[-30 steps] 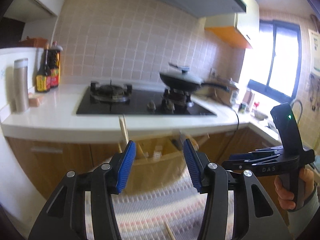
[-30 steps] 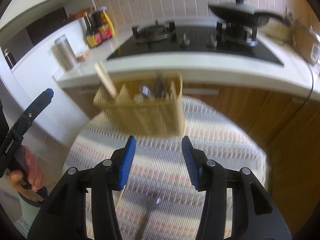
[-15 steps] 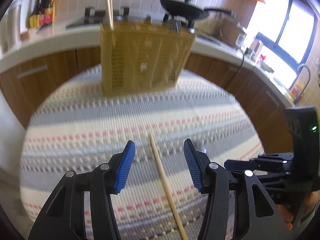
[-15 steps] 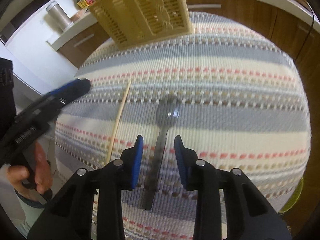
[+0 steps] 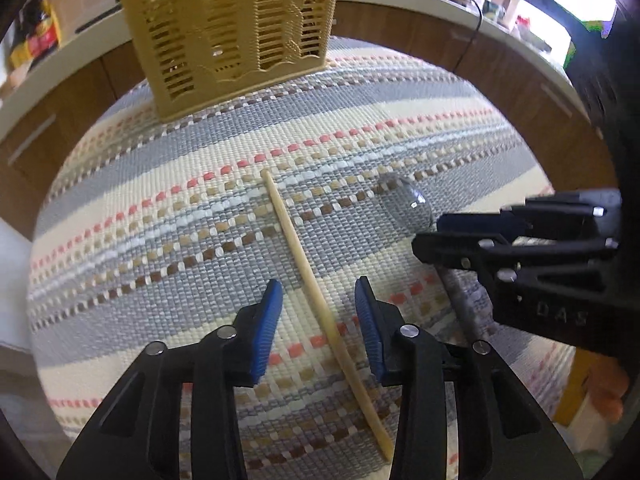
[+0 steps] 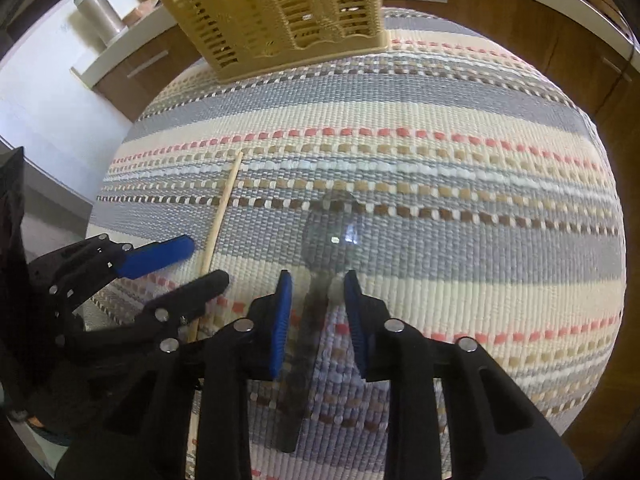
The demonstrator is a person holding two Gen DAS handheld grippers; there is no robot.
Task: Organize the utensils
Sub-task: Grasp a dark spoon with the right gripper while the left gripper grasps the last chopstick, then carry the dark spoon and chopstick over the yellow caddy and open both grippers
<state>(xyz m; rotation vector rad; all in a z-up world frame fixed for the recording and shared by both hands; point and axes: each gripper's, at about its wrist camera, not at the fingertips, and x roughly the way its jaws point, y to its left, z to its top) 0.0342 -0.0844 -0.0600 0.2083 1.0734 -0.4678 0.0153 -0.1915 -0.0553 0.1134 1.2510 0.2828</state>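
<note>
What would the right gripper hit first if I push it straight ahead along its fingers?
Probably the metal spoon: its handle runs between the open blue pads of the right gripper, the bowl just ahead. Past it come the striped woven mat and the tan slotted plastic basket. Depth is uncertain.

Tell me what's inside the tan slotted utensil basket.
Through the slots of the tan slotted plastic basket, only dim shapes and small glints show; they cannot be identified. Its open top is cropped, so the contents stay mostly hidden.

Both wrist views look steeply down, close over the striped mat (image 5: 168,236), sharing the basket (image 6: 280,12).
</note>
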